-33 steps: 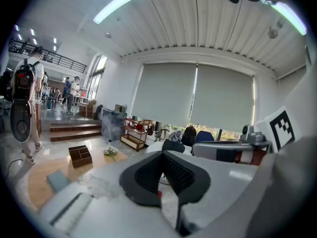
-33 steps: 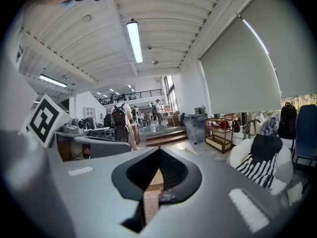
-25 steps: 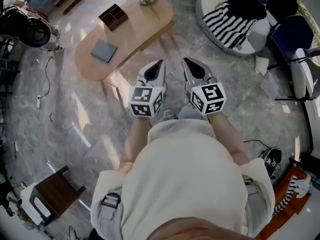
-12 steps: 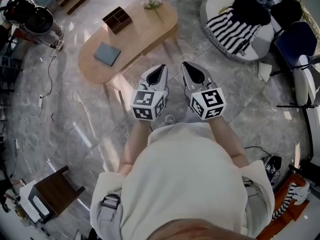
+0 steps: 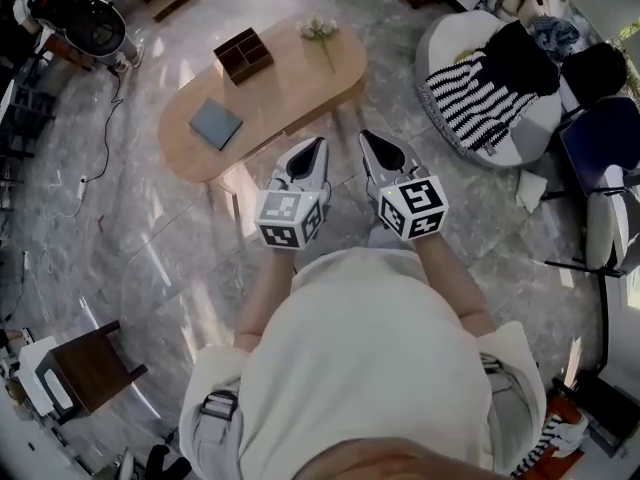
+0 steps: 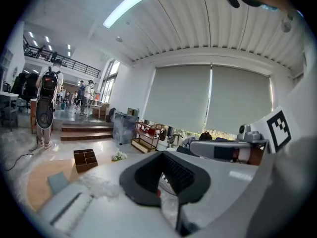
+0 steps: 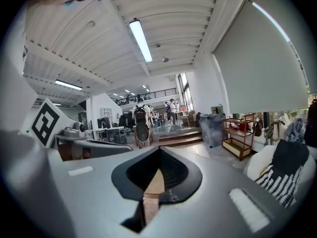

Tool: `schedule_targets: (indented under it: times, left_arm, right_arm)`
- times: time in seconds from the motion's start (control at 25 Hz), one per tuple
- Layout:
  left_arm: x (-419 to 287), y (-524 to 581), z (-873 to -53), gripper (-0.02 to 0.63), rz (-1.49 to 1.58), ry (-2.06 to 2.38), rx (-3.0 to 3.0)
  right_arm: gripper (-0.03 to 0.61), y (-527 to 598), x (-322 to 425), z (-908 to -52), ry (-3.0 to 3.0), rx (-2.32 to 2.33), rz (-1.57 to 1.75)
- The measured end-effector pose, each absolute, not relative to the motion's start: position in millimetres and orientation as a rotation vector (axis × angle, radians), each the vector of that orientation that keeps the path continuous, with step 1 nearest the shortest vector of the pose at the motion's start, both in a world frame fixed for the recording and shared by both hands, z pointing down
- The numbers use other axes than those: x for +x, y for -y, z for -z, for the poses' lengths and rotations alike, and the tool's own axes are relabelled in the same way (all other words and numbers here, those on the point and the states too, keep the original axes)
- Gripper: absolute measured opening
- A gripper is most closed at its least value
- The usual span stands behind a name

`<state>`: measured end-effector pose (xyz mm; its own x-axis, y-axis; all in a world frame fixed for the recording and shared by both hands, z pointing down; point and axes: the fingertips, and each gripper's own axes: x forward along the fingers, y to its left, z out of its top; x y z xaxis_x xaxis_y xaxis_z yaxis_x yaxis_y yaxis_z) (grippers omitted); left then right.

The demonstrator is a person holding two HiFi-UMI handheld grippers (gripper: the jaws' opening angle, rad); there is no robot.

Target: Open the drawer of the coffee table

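**Operator:** How did my grippers stand just then?

**Spotter:** Your left gripper (image 5: 312, 153) had its jaws pressed together with nothing between them, and your right gripper (image 5: 378, 151) was the same. You held them side by side in front of you, both pointing far.

**Operator:** And the table from there?

**Spotter:** The coffee table (image 5: 280, 83) lay beyond the tips and off to the left. Its long axis ran from near-left to far-right, so its near long edge faced you at a slant. Your left gripper was the nearer one, its tips showing just beside that edge. Your right pointed past the table's right end. A wooden organiser (image 5: 243, 55), a grey-blue pad (image 5: 216, 124) and a small spray of flowers (image 5: 320, 30) sat on top.

**Operator:** The drawer?

**Spotter:** I couldn't make out its front or any handle. I'd judge it sat under that near edge, so you'd have needed to come lower and open the jaws first.
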<state>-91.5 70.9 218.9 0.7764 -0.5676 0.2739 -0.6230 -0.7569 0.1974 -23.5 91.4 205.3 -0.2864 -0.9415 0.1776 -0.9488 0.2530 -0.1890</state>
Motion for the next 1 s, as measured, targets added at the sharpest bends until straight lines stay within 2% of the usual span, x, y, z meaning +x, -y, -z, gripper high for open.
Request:
schedule_targets:
  times: [0.56, 1.0]
  left_arm:
    - [-11.1, -0.4, -230.5, -0.003, -0.24, 1.253, 2.531]
    - [0.4, 23.1, -256.0, -0.003, -0.226, 1.491, 2.354]
  right_arm:
    - [-0.002, -5.8, 78.9, -210.0, 2.617, 1.563, -0.419]
    - [-0.002, 30.2, 114.9, -230.6, 2.708, 1.348, -0.454]
